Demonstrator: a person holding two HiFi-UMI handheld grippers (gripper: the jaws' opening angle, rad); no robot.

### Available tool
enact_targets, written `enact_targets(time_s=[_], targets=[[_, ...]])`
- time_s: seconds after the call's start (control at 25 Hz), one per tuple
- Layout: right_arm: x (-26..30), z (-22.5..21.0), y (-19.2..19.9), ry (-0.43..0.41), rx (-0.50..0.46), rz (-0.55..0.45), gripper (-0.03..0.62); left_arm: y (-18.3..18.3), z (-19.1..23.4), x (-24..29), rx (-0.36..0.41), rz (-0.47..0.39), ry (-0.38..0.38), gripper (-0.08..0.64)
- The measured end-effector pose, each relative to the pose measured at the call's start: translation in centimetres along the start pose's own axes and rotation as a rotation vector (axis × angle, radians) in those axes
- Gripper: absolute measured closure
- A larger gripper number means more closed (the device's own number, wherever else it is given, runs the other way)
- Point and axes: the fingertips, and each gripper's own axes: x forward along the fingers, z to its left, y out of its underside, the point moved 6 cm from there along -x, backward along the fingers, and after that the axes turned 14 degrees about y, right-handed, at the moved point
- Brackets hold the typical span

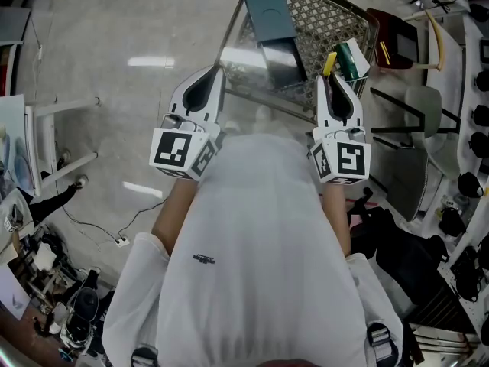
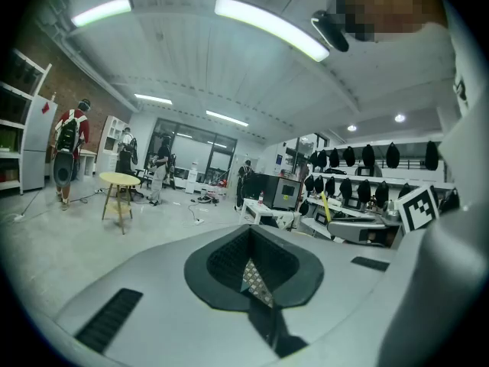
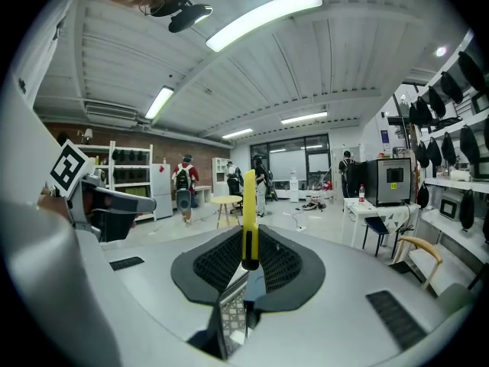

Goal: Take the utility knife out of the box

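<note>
Right gripper [image 1: 331, 79] is clamped on the yellow utility knife [image 1: 329, 63]. In the right gripper view the knife [image 3: 248, 205] pokes straight out past the jaw tips, pinched at its lower end. From the head view it sits over the near right corner of the mesh box [image 1: 325, 14], right by a green and white carton [image 1: 353, 60]. Left gripper [image 1: 216, 73] has its jaws squeezed together on nothing, off the box's near left edge.
</note>
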Motion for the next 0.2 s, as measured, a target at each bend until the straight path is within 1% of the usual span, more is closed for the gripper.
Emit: enact_targets(time_s=[0.2], targets=[[-0.06, 0.06, 0.06, -0.001, -0.001, 0.006, 0.54, -0.01, 0.03, 0.07, -0.002, 0.003, 0.002, 0.56]])
